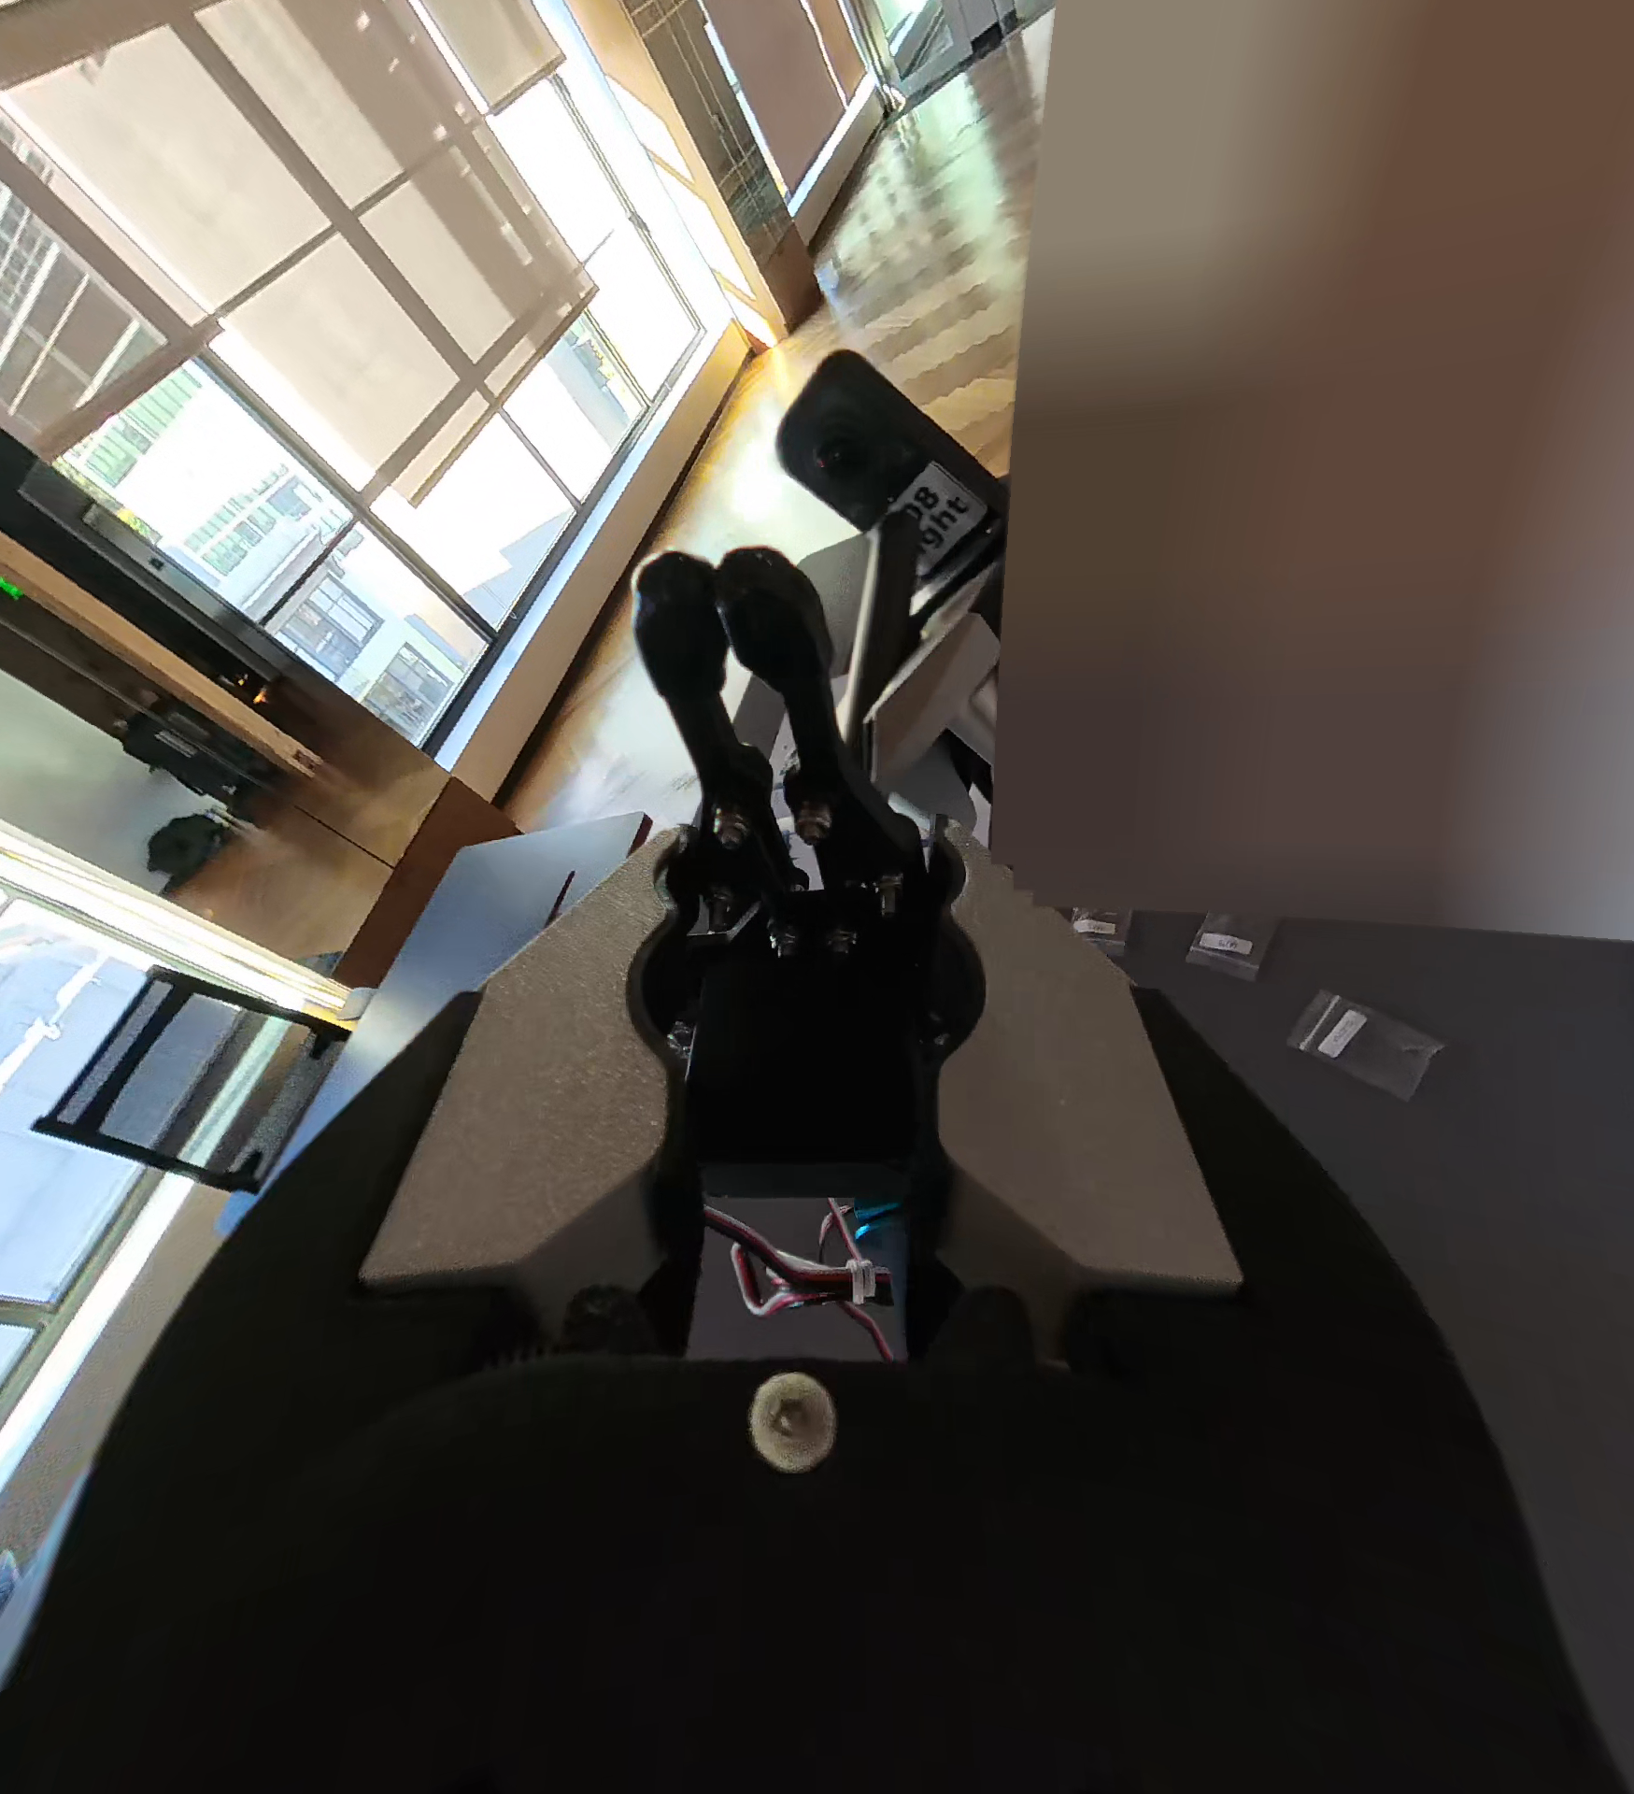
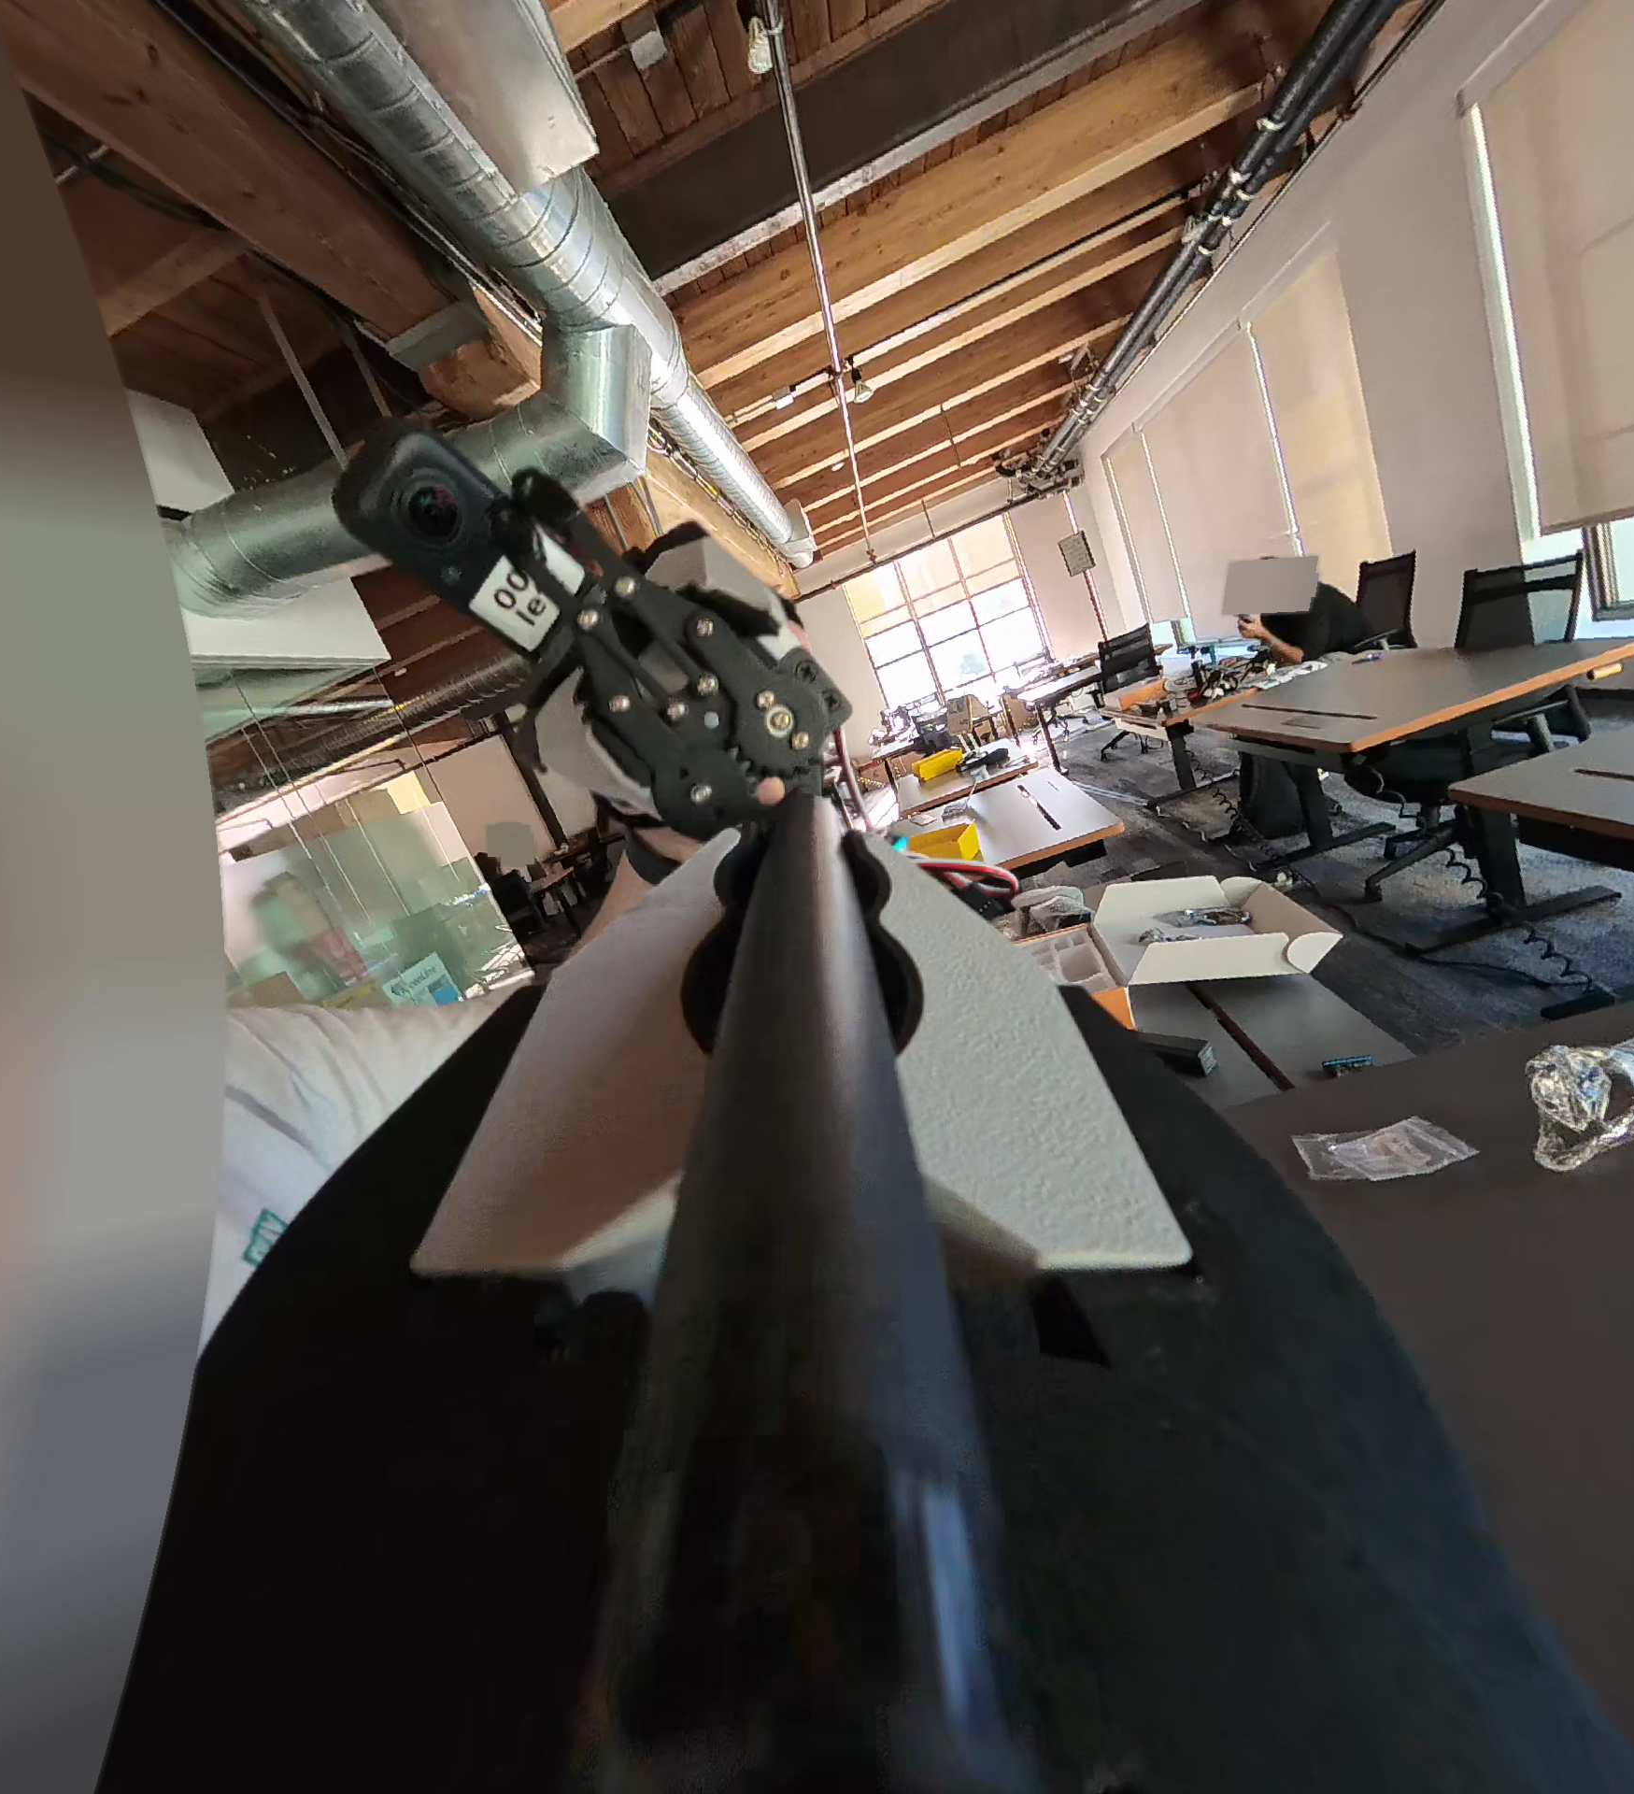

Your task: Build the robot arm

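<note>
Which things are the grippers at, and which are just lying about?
At the grippers: left gripper, shut, empty; right gripper, close beside it.
Lying about: small plastic bags, crumpled clear wrap, open white box, dark table.

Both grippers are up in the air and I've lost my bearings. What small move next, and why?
Probably tilt the left gripper down toward the dark table. It is shut, holds nothing and points at the windows, with the right gripper close beside it; the small clear bags lie on that table.
</note>
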Demonstrator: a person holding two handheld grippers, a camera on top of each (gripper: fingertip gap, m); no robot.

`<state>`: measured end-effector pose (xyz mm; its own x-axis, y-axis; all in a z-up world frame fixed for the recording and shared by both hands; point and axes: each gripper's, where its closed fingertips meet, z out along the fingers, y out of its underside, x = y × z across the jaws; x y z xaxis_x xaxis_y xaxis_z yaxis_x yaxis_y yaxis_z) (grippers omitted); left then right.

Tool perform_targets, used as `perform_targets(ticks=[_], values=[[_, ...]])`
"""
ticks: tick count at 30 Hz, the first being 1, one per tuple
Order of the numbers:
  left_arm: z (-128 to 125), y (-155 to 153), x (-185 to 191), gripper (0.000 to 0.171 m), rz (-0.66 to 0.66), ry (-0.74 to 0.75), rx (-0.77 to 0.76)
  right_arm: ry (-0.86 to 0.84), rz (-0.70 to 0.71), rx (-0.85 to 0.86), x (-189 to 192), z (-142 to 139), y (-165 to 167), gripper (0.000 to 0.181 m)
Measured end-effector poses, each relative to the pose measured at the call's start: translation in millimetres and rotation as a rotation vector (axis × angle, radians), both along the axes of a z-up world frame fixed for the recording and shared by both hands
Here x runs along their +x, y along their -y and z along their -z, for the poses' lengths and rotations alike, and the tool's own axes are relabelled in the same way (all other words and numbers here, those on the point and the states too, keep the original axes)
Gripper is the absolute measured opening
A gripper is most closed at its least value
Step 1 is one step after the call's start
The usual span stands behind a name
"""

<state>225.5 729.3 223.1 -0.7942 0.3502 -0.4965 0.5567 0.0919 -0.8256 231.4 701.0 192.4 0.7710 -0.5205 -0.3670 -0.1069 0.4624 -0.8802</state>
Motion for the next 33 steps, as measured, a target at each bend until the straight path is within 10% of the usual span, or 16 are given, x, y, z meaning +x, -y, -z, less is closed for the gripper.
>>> perform_targets(ticks=[33], values=[[1,-5,-7,0.044,-0.013,0.039,-0.008,0.019,-0.088,-0.008,-3,4,-7,0.015]])
